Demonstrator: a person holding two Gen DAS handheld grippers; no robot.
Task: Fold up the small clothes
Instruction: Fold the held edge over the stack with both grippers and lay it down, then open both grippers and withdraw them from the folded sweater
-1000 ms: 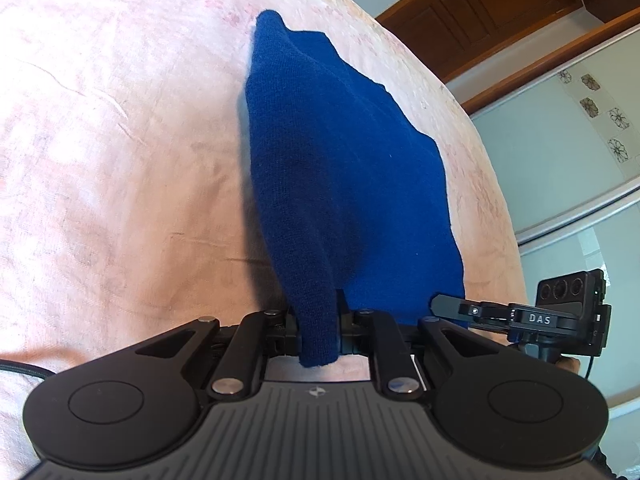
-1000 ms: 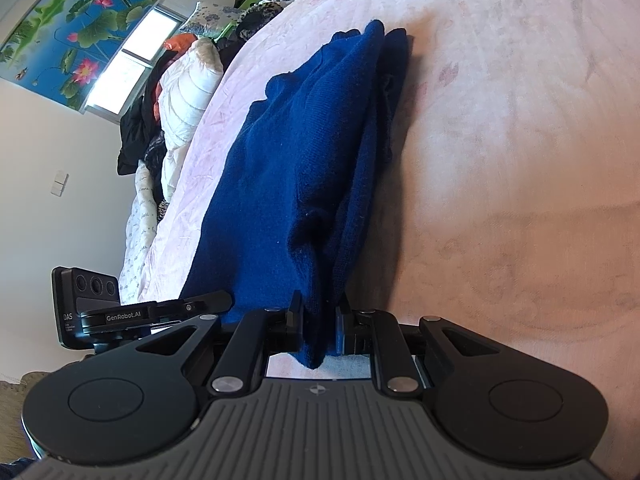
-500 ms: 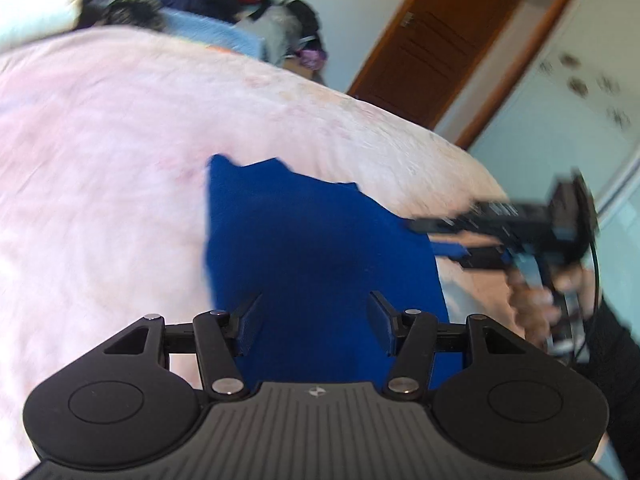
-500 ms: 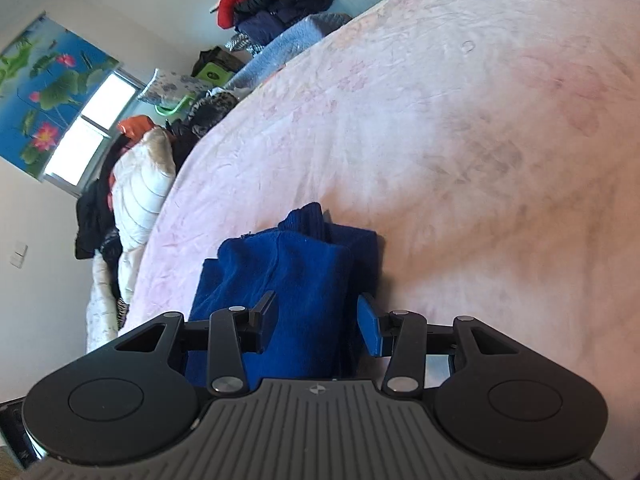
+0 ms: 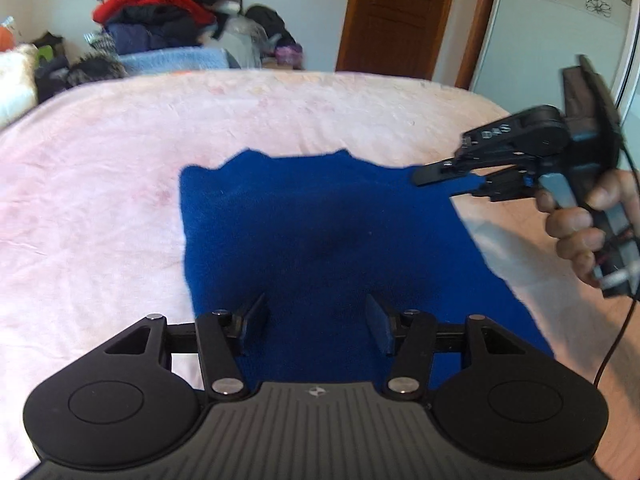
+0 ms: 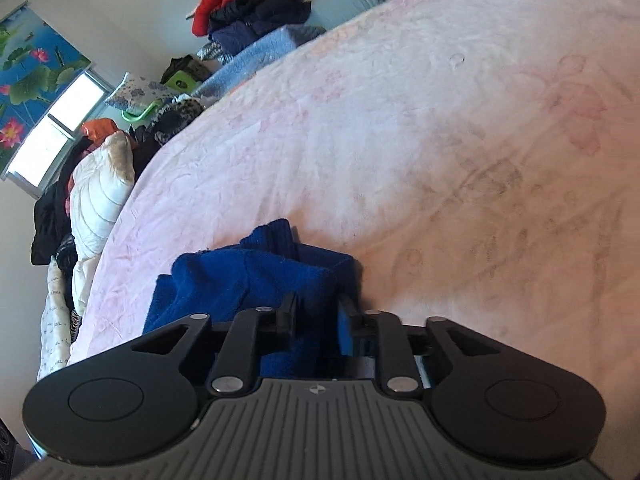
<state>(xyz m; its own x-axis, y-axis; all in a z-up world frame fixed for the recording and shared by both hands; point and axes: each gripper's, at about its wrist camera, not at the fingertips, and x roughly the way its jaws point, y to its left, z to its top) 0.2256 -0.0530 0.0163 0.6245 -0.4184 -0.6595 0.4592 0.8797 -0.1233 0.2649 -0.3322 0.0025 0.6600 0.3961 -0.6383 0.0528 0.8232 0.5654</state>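
Left wrist view: folded blue knit garment [image 5: 320,232] is being hovered over by half-open, empty left gripper [image 5: 316,322] on pink bedspread [image 5: 100,200]; right gripper [image 6: 318,318] jaws are closing, cloth between them

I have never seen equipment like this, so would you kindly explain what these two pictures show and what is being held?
No robot here: a person holds a hand-operated two-finger tool in each hand, each carrying a wide-angle camera that looks along its fingers. The black fan-shaped part at the bottom of each picture is that tool's own body.

The left camera's view shows the left tool open above a blue knitted garment lying folded on a pink bedspread; nothing is gripped. At its right edge, a hand holds the right tool.

The right camera's view shows the right tool closing, with a bunched edge of the garment between its fingers. Clothes are piled behind the bed.
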